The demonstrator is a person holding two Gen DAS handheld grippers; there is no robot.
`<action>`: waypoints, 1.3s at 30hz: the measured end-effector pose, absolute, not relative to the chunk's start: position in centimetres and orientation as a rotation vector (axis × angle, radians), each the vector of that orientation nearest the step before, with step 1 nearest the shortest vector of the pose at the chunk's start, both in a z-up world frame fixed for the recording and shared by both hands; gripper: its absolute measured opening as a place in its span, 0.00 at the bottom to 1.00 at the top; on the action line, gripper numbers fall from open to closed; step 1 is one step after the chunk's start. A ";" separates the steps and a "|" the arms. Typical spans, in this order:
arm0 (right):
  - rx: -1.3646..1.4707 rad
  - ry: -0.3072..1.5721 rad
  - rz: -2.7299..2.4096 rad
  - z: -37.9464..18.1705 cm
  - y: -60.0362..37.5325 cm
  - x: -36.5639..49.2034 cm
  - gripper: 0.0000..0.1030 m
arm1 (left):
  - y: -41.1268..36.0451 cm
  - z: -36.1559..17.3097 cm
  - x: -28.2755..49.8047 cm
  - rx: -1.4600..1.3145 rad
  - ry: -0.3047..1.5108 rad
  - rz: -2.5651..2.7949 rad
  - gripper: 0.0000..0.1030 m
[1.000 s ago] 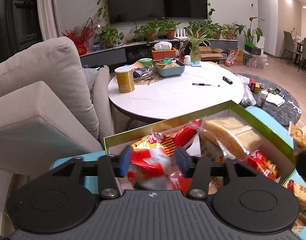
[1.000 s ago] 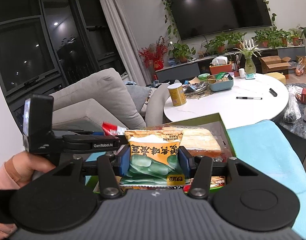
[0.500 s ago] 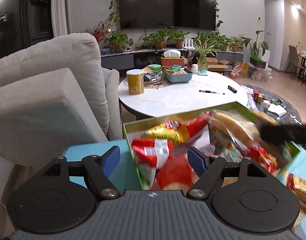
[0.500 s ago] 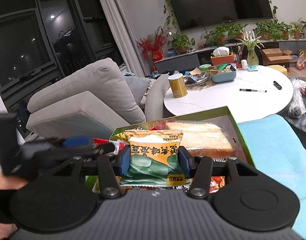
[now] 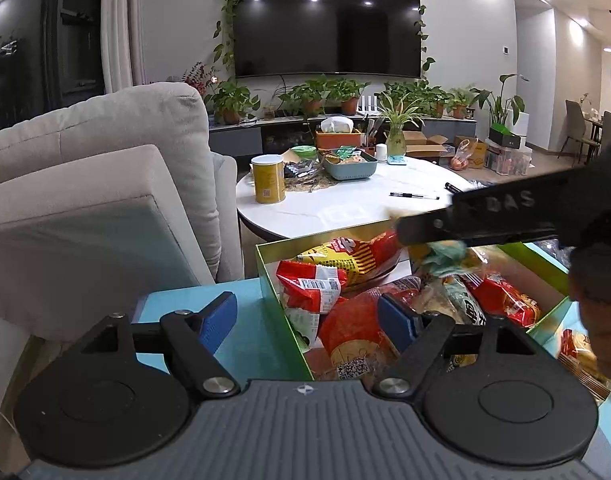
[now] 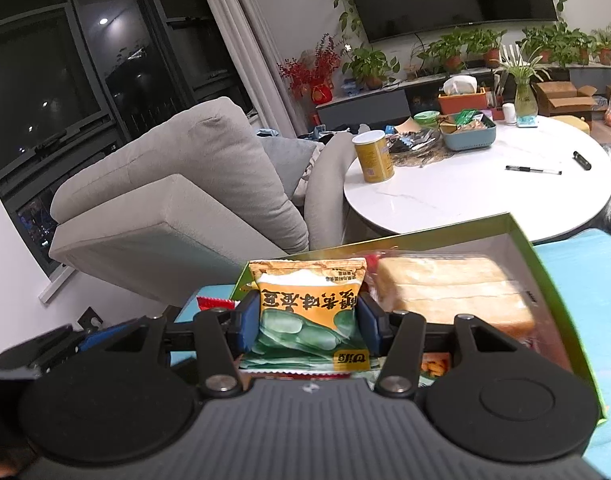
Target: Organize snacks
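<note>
A green-walled box (image 5: 283, 312) full of snack packets stands on a turquoise surface (image 5: 245, 344). My left gripper (image 5: 307, 320) is opening over the box's left wall, with no packet pressed between its blue pads; a red packet (image 5: 309, 284) lies just ahead in the box. My right gripper (image 6: 308, 320) is shut on an orange-and-green bean snack packet (image 6: 307, 308), held over the box (image 6: 545, 280) beside a wrapped sliced cake (image 6: 445, 292). In the left wrist view the right gripper's black arm (image 5: 497, 216) crosses above the box.
A grey sofa (image 5: 85, 184) stands to the left. Behind the box is a round white table (image 5: 345, 204) with a yellow can (image 5: 268, 179), a blue tray (image 5: 349, 166) and pens. More packets (image 5: 581, 356) lie right of the box.
My left gripper let go of the red packet, which now lies in the box, and drew back to the left with jaws wider. The right gripper carried its bean packet leftward over the box.
</note>
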State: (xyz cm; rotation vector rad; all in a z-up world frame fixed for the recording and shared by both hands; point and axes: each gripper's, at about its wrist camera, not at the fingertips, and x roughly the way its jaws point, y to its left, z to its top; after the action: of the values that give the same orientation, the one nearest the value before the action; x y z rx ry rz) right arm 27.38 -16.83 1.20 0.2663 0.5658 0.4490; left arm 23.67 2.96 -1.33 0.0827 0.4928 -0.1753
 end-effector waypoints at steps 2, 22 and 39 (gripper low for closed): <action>0.269 0.563 0.433 1.2 -16.7 27.3 0.63 | 3.0 -1.5 23.6 0.078 0.497 -0.177 0.73; 0.202 0.528 0.291 2.3 -23.2 18.6 0.63 | -1.3 0.0 17.3 0.101 0.495 -0.276 0.78; 0.203 0.596 0.149 -2.8 -30.6 15.8 0.63 | -13.1 -6.5 16.4 0.384 0.687 -0.576 0.78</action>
State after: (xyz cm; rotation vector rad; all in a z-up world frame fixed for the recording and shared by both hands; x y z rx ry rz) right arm 15.81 -30.64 -2.84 0.2028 0.5957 0.1486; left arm 16.40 -13.08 -6.53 0.3837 0.6874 -0.5758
